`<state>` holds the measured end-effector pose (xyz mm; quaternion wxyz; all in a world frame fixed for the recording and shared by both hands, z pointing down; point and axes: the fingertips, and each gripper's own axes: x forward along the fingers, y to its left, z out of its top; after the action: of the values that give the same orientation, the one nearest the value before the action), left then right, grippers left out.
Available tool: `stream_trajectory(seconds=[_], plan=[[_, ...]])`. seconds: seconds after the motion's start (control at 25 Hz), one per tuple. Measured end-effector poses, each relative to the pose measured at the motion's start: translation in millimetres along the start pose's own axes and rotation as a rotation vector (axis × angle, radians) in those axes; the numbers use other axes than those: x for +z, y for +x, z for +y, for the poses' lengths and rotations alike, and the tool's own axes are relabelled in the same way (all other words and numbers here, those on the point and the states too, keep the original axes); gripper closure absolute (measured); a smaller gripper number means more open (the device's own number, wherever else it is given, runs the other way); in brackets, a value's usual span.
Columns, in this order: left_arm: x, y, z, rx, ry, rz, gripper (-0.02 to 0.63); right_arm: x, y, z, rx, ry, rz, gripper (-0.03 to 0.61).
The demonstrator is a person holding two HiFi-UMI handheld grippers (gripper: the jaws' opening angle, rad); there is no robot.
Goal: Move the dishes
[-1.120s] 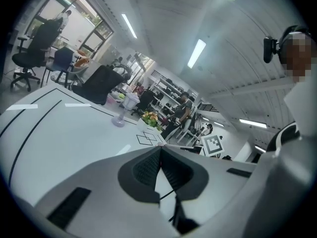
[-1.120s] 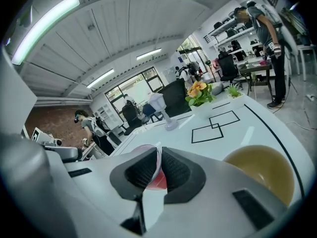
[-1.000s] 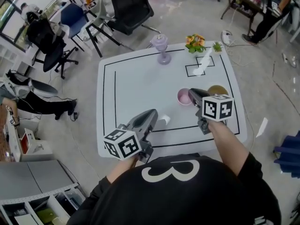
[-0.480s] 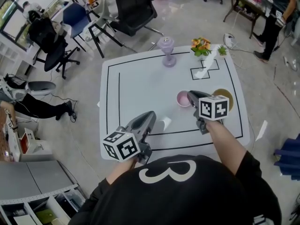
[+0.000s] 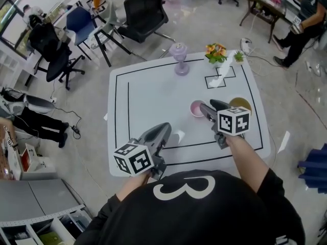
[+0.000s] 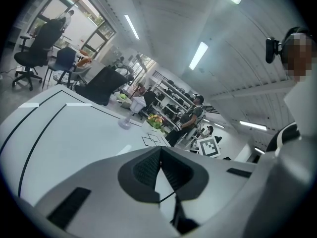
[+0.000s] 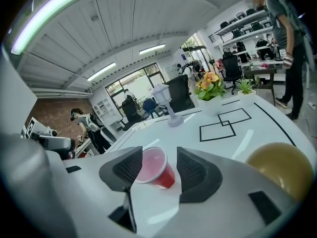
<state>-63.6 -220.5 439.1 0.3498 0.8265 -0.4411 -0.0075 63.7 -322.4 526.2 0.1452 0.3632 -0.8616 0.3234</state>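
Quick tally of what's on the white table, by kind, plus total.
Dishes: 2, red bowl, gold dish
Glasses: 1, purple stemmed glass
Potted plants: 2, orange flowers, small green plant
Total: 5

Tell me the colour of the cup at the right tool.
Red cup, paler pink inside; the right gripper view shows it best.

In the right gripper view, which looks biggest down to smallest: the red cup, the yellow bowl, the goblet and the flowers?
1. yellow bowl
2. red cup
3. goblet and flowers: they look about alike. Both stand farther from the camera, so their true sizes are unsure.
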Motion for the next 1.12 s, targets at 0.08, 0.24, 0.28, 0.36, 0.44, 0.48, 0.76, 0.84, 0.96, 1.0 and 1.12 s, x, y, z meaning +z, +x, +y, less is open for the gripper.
stream_trajectory(seconds=[0.08,0.24,0.28,0.36,0.44,0.48,0.76,0.84,0.96,1.0,1.12], plan=[[-2,4,-5,-0.012,0.0,0.007,0.611,3,-9,1,0.008,0.003,-0.014,0.335],[-6,12,-15,-0.038,0.007,0.022,0.611,9,-30,-1,0.001,-0.009,-0.044,0.325],[-7,15,-18,-0.045,0.01,0.027,0.611,10,-37,-4,-0.006,-0.012,-0.053,0.325],[-8,19,-24,-0.057,0.016,0.034,0.611,13,-49,-10,-0.022,-0.011,-0.07,0.325],[-9,24,-30,-0.068,0.022,0.038,0.611,14,-60,-18,-0.038,-0.002,-0.085,0.325],[-10,27,-32,-0.073,0.024,0.041,0.611,14,-65,-23,-0.048,0.004,-0.091,0.327],[-15,42,-48,-0.103,0.04,0.059,0.611,7,-101,-56,-0.127,0.042,-0.119,0.331],[-17,46,-51,-0.106,0.041,0.063,0.611,2,-109,-67,-0.151,0.057,-0.121,0.333],[-18,53,-55,-0.112,0.042,0.068,0.611,-2,-119,-84,-0.19,0.069,-0.119,0.336],[-18,55,-57,-0.115,0.043,0.071,0.611,-4,-122,-89,-0.202,0.072,-0.117,0.336],[-20,59,-62,-0.12,0.045,0.078,0.611,-10,-129,-106,-0.246,0.081,-0.109,0.337]])
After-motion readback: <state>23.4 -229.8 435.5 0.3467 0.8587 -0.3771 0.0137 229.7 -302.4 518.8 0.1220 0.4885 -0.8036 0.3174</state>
